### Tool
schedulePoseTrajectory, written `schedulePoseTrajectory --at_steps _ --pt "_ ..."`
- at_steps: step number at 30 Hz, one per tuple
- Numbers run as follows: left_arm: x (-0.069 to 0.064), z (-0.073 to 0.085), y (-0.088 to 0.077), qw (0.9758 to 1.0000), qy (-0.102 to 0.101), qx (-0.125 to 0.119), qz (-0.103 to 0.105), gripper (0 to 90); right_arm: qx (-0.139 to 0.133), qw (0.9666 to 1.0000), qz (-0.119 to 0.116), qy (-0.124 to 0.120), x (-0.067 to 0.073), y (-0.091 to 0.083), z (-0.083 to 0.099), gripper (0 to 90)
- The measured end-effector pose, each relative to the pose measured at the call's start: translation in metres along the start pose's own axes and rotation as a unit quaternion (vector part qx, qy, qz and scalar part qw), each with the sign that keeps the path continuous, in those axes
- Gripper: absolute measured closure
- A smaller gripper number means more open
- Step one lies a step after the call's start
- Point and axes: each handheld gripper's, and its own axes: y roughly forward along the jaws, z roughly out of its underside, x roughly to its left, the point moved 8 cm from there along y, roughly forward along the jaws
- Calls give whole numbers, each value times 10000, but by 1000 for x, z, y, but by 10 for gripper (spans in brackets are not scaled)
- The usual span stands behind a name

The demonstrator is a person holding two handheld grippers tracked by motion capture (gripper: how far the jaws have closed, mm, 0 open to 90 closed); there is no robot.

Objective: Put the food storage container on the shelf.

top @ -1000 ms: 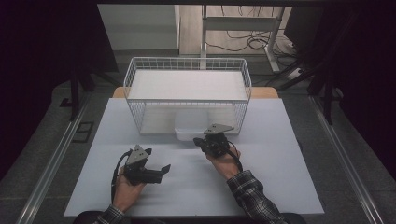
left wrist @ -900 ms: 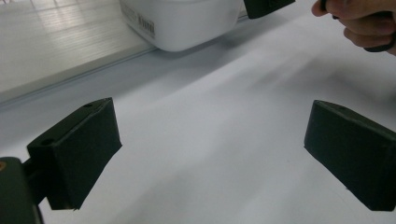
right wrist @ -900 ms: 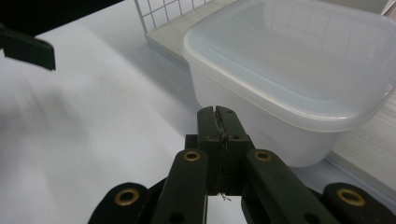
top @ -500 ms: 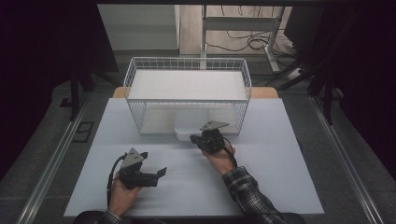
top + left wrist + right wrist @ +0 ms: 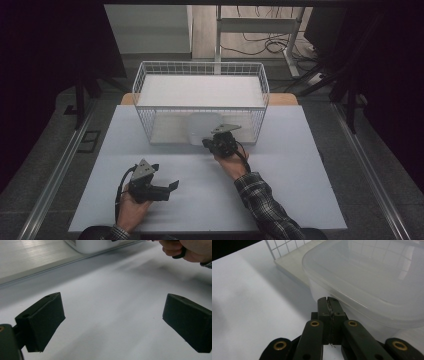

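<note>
So the left gripper (image 5: pixel 172 187) has slid back toward the person's near-left part of the pale blue-white table (image 5: pixel 300 190) over the last second. Its two black jaws stand wide apart with nothing between them, just hovering low over bare tabletop.

Moving right, the white wire mesh basket (image 5: pixel 200 67) sits at the far middle of the table, and the clear, lidded plastic food container (image 5: pixel 372 277) is at its front, looks like just inside the open side.

The right gripper (image 5: pixel 206 144) has crept forward from where it was and now has its tips right up at the container's near wall. Jaws are pressed flat together, holding nothing I can see.

My guess: right hand is about to nudge or hook the container, left is standing by.
</note>
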Motion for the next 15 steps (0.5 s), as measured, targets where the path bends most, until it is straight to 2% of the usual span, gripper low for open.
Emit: schedulePoseTrajectory --at_steps 7,15 --pt "0 1 1 10000 -14 22 4 34 15 10000 93 -29 -6 6 -5 889" --pt "1 1 1 10000 -17 25 1 36 49 9998 180 48 -13 11 -8 889"
